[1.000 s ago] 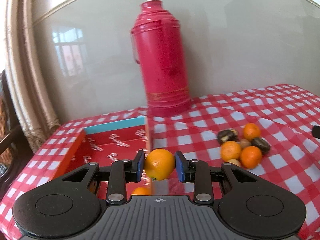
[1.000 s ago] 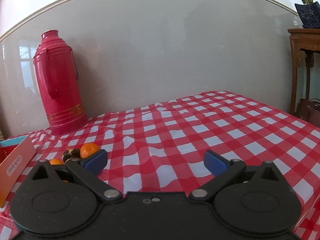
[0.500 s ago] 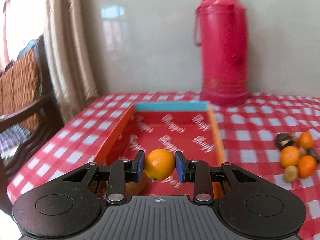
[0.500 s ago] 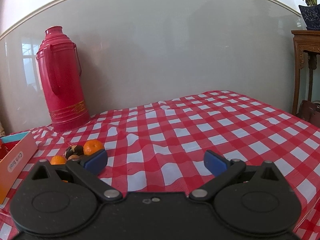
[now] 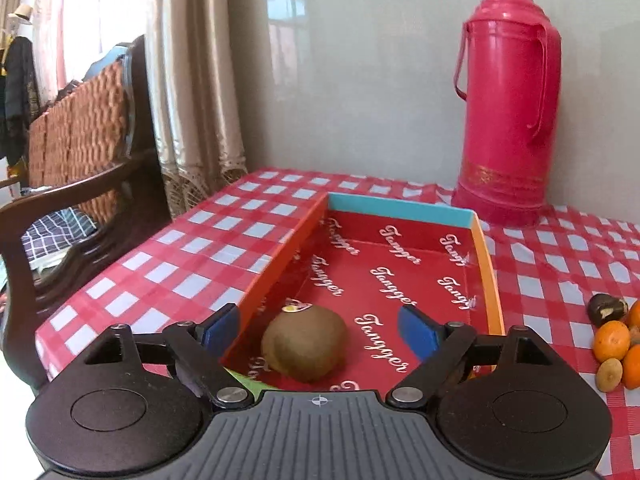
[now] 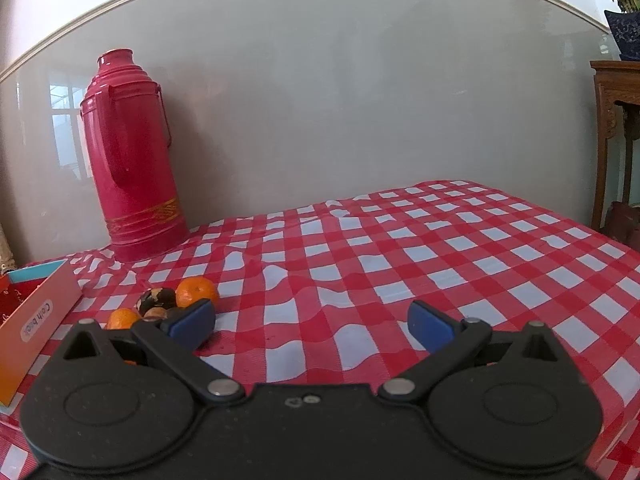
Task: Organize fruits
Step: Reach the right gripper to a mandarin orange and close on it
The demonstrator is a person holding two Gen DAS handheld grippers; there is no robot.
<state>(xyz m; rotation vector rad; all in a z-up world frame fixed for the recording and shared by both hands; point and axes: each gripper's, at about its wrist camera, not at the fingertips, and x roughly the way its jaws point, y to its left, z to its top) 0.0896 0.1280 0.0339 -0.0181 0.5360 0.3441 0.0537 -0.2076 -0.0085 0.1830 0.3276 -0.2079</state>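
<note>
My left gripper (image 5: 318, 326) hovers over the near end of a red cardboard box (image 5: 400, 208) with orange walls and a blue far rim. Its jaws are opening and nothing is between the blue pads (image 5: 418, 330). A brown kiwi (image 5: 304, 344) with a small sticker lies on the box floor just below them. The orange I held is out of sight. A pile of small oranges (image 5: 612, 340) and dark fruits lies on the cloth to the right of the box. My right gripper (image 6: 310, 322) stands open and empty over the cloth, with the fruit pile (image 6: 196, 291) just past its left finger.
A tall pink thermos (image 5: 508, 108) stands against the wall behind the box, and shows as the thermos (image 6: 132, 160) in the right wrist view. The red-checked tablecloth (image 6: 400, 264) covers the table. A dark wooden chair (image 5: 80, 184) stands off the table's left edge.
The left gripper swung left over the box and its jaws spread wide; the orange that sat between the pads is gone from them. The right gripper has not moved.
</note>
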